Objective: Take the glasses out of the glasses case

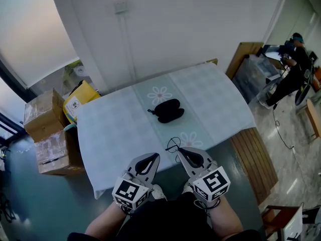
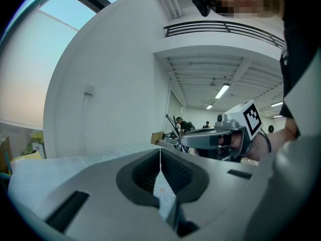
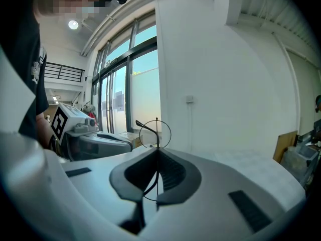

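Observation:
A black glasses case [image 1: 166,110] lies in the middle of the table [image 1: 115,129], which has a pale checked cloth. I cannot tell whether its lid is open. Thin round wire-rimmed glasses [image 1: 173,145] stick out of my right gripper [image 1: 179,151], which is shut on them over the table's near edge. In the right gripper view one lens ring [image 3: 155,133] stands above the closed jaws of the right gripper [image 3: 157,149]. My left gripper [image 1: 152,156] is beside it, shut and holding nothing; in its own view the left gripper [image 2: 160,150] has jaws that meet.
Cardboard boxes [image 1: 47,134] and a yellow bag [image 1: 80,97] stand on the floor left of the table. A wooden bench [image 1: 256,154] runs along the right side. A person [image 1: 296,64] works at the far right. A white wall backs the table.

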The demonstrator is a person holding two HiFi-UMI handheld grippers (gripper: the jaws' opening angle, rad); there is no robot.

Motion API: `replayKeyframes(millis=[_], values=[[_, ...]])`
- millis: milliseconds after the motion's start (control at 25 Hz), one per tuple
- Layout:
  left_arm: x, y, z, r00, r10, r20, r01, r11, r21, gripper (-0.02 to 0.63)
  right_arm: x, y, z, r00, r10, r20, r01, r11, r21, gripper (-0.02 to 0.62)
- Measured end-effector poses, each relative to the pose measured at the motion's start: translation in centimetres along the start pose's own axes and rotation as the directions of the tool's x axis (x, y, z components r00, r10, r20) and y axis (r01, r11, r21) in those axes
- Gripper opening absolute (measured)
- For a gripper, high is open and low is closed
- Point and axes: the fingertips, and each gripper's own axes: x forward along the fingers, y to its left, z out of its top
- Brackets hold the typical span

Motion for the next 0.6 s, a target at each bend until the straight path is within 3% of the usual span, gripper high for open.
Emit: replayKeyframes(millis=[600], values=[[0.06, 0.28, -0.20, 1.000, 0.000, 0.002, 0.000, 1.000, -0.008, 0.031, 0.30, -0.05, -0.26, 1.000, -0.002, -0.003, 0.002, 1.000, 0.013, 0.025]])
